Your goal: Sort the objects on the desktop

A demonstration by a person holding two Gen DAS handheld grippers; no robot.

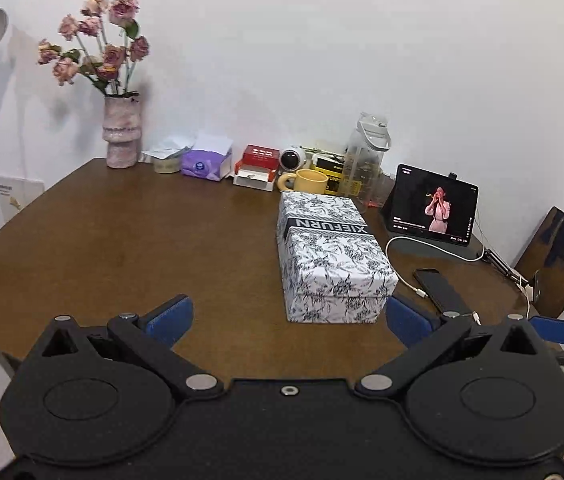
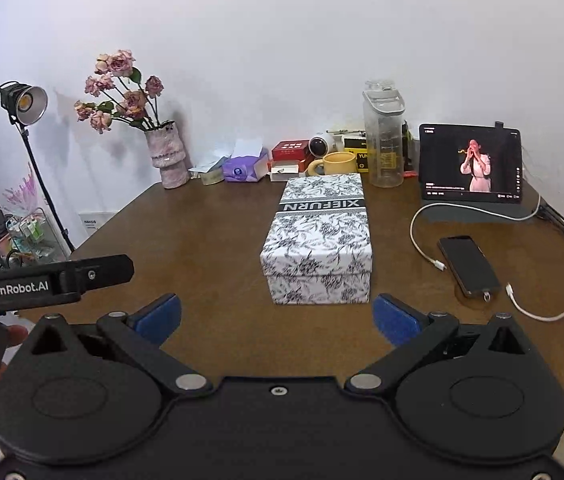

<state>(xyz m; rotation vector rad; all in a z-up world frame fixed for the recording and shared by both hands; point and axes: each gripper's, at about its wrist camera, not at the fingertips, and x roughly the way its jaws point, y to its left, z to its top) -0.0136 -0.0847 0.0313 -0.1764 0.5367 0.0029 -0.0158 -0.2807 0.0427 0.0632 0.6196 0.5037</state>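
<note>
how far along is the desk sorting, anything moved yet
Nothing looks sorted yet. Both grippers, left and right, hang open and empty before the closed patterned box. The phone, yellow mug and tissue pack are left to sort.

1 patterned box (image 2: 318,236), 1 mug (image 2: 340,163), 1 phone (image 2: 468,266), 1 tablet (image 2: 470,164), 1 vase (image 2: 167,158).

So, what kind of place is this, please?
Probably a home desk or a small room corner. A brown wooden table stands against a white wall, with a vase of dried roses, a tablet playing a video, and a studio lamp beside it.
</note>
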